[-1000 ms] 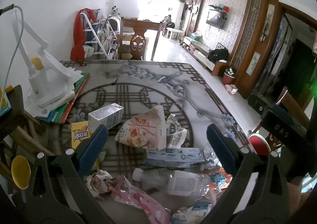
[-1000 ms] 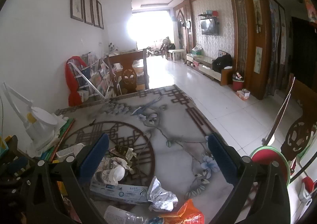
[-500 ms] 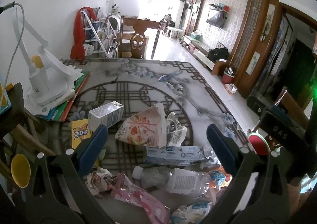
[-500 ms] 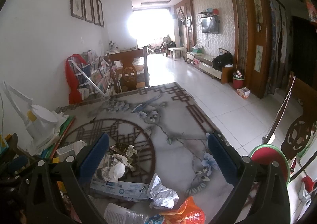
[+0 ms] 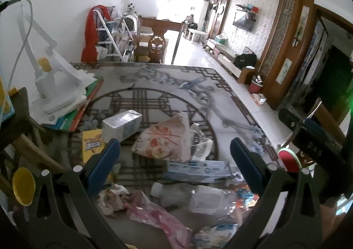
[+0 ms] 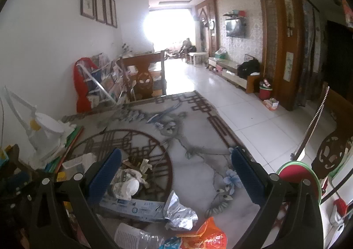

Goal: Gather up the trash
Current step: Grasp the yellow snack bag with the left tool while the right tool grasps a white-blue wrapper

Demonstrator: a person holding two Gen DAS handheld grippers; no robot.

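Note:
Trash lies on a patterned glass table [image 5: 158, 86]. In the left wrist view: a snack bag with red print [image 5: 165, 141], a silver carton [image 5: 122, 124], a yellow packet [image 5: 91, 144], a blue-white box [image 5: 198, 170], a clear plastic bottle [image 5: 198, 198] and a pink wrapper [image 5: 158, 216]. My left gripper [image 5: 175, 160] is open and empty above them. In the right wrist view: a crushed cup [image 6: 126, 186], the blue-white box [image 6: 132, 206], silver foil [image 6: 179, 213], an orange wrapper [image 6: 211, 236] and the bottle [image 6: 132, 238]. My right gripper [image 6: 176, 174] is open and empty above the table.
A white desk lamp [image 5: 47, 86] stands on stacked books [image 5: 72, 114] at the table's left. A yellow cup [image 5: 23, 186] sits at the near left. A wooden chair [image 6: 143, 77] stands at the far end, another [image 6: 331, 156] at the right with a red-green bin [image 6: 297, 174].
Both grippers have drifted slightly; the left wrist view tilts a little lower over the trash, the right view shifts slightly forward. Nothing was grasped or moved.

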